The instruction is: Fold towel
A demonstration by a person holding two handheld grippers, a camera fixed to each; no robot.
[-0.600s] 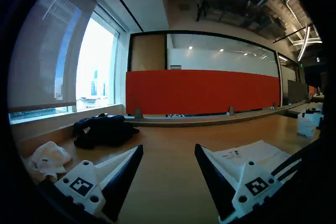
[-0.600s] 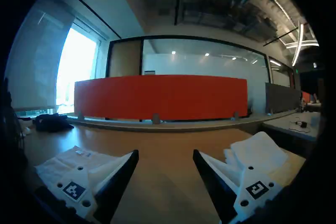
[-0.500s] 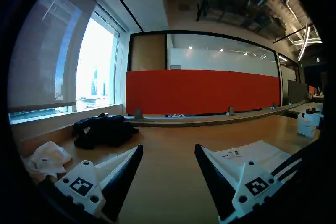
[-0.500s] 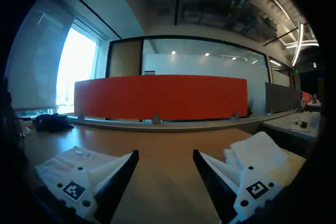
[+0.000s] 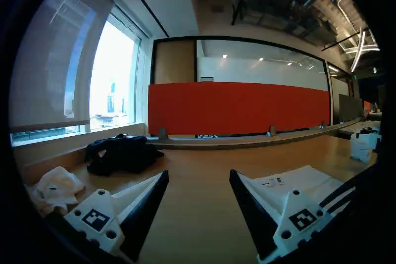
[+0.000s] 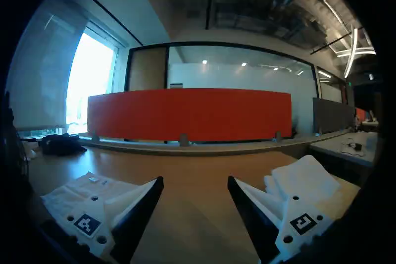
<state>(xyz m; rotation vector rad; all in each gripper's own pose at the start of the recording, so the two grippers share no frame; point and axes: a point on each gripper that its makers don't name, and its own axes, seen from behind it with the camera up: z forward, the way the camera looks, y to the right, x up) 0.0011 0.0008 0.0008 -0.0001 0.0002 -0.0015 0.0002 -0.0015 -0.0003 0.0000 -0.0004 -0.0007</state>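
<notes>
A flat white towel [image 5: 302,180] with a small tag lies on the wooden table, behind the right finger in the left gripper view; in the right gripper view the same towel [image 6: 84,187] lies behind the left finger. My left gripper [image 5: 198,184] is open, low over bare wood, holding nothing. My right gripper [image 6: 194,187] is open too, with only tabletop between its fingers. A stack of folded white towels [image 6: 304,177] sits behind the right finger in the right gripper view.
A crumpled white cloth [image 5: 54,187] lies at the left by the window. A dark garment [image 5: 121,152] is heaped behind it, also seen far off [image 6: 59,143]. A red divider panel [image 5: 237,108] lines the table's far edge. A white bag [image 5: 361,145] stands far right.
</notes>
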